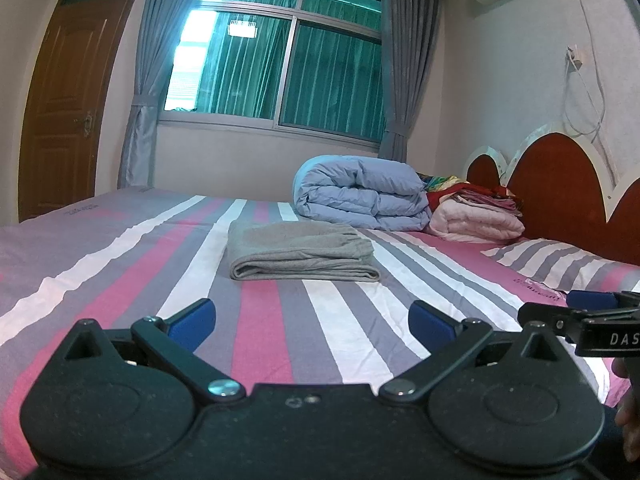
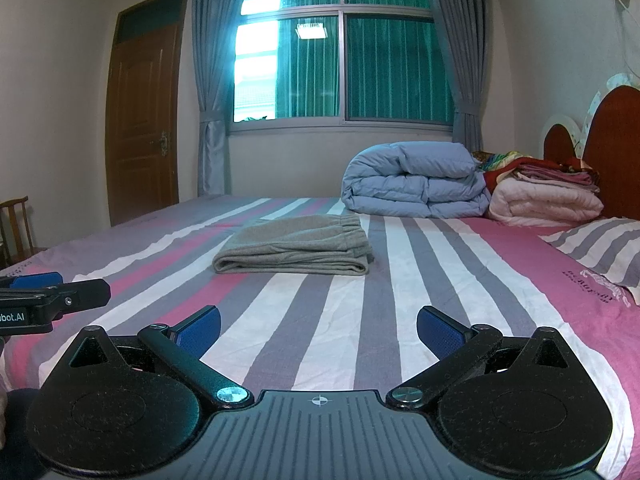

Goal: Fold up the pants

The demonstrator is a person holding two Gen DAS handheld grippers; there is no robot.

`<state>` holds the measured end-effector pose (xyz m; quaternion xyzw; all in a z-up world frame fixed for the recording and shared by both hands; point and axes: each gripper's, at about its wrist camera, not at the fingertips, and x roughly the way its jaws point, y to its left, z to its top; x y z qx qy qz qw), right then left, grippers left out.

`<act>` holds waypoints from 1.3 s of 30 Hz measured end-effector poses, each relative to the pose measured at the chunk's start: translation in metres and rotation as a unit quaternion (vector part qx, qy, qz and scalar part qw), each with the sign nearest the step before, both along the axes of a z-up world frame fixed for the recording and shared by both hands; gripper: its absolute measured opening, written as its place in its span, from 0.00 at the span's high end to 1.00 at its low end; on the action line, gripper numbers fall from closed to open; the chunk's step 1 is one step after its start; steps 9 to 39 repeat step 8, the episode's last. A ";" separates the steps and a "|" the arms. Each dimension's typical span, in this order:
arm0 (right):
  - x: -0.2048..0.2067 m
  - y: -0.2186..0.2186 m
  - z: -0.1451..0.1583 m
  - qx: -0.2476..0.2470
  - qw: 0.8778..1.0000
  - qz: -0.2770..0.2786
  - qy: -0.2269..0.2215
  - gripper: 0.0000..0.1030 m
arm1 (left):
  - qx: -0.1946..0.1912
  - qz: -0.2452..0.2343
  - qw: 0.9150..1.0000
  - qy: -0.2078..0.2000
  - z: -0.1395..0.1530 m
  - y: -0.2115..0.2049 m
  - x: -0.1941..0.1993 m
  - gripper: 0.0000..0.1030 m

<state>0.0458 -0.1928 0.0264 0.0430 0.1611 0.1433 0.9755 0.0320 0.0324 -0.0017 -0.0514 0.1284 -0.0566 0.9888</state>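
Both tools hang empty with blue pads spread wide: the left gripper (image 1: 312, 320) and the right gripper (image 2: 318, 326), side by side over the pink, white and grey striped bedsheet (image 2: 400, 300). Bare sheet lies between them and the folded grey fleece pants (image 1: 300, 254), rolled edge facing near, well apart from the rolled pale-blue quilt (image 1: 360, 192) near the headboard

On my left wrist view, white letters "DAS" cut off at the edge, on the black right gripper (image 1: 592, 312), on my right wrist view, "bot.AI" on the black left gripper (image 2: 60, 292), embroidered writing on the striped bed sheet (image 2: 400, 280) too small to read
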 end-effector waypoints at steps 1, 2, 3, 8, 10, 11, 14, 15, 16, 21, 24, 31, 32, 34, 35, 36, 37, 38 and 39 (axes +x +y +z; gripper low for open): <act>0.000 0.000 0.000 0.000 1.000 0.000 0.000 0.00 | 0.000 -0.001 1.000 -0.001 -0.001 0.000 0.000 0.06; 0.000 0.000 0.000 0.000 1.000 0.000 0.000 0.00 | 0.000 -0.004 1.000 -0.002 -0.001 0.000 -0.001 0.06; 0.000 0.000 0.000 0.000 1.000 0.000 0.000 0.00 | 0.001 -0.008 1.000 -0.003 -0.002 0.000 -0.001 0.06; 0.001 -0.006 -0.002 0.000 1.000 0.003 -0.002 0.00 | 0.012 -0.011 1.000 0.000 -0.003 -0.004 0.000 0.06; 0.001 -0.006 -0.002 0.000 1.000 0.003 -0.002 0.00 | 0.012 -0.011 1.000 0.000 -0.003 -0.004 0.000 0.06; 0.001 -0.006 -0.002 0.000 1.000 0.003 -0.002 0.00 | 0.012 -0.011 1.000 0.000 -0.003 -0.004 0.000 0.06; 0.001 -0.006 -0.002 0.000 1.000 0.003 -0.002 0.00 | 0.012 -0.011 1.000 0.000 -0.003 -0.004 0.000 0.06; 0.001 -0.006 -0.002 0.000 1.000 0.003 -0.002 0.00 | 0.012 -0.011 1.000 0.000 -0.003 -0.004 0.000 0.06; 0.001 -0.006 -0.002 0.000 1.000 0.003 -0.002 0.00 | 0.012 -0.011 1.000 0.000 -0.003 -0.004 0.000 0.06; 0.001 -0.006 -0.002 0.000 1.000 0.003 -0.002 0.00 | 0.012 -0.011 1.000 0.000 -0.003 -0.004 0.000 0.06; 0.001 -0.006 -0.002 0.000 1.000 0.003 -0.002 0.00 | 0.012 -0.011 1.000 0.000 -0.003 -0.004 0.000 0.06; 0.001 -0.006 -0.002 0.000 1.000 0.003 -0.002 0.00 | 0.012 -0.011 1.000 0.000 -0.003 -0.004 0.000 0.06; 0.001 -0.006 -0.002 0.000 1.000 0.003 -0.002 0.00 | 0.012 -0.011 1.000 0.000 -0.003 -0.004 0.000 0.06; 0.001 -0.006 -0.002 0.000 1.000 0.003 -0.002 0.00 | 0.012 -0.011 1.000 0.000 -0.003 -0.004 0.000 0.06; 0.001 -0.006 -0.002 0.000 1.000 0.003 -0.002 0.00 | 0.012 -0.011 1.000 0.000 -0.003 -0.004 0.000 0.06; 0.001 -0.006 -0.002 0.000 1.000 0.003 -0.002 0.00 | 0.012 -0.011 1.000 0.000 -0.003 -0.004 0.000 0.06; 0.001 -0.006 -0.002 0.000 1.000 0.003 -0.002 0.00 | 0.012 -0.011 1.000 0.000 -0.003 -0.004 0.000 0.06; 0.001 -0.006 -0.002 0.000 1.000 0.003 -0.002 0.00 | 0.012 -0.011 1.000 0.000 -0.003 -0.004 0.000 0.06; 0.001 -0.006 -0.002 0.000 1.000 0.003 -0.002 0.00 | 0.012 -0.011 1.000 0.000 -0.003 -0.004 0.000 0.06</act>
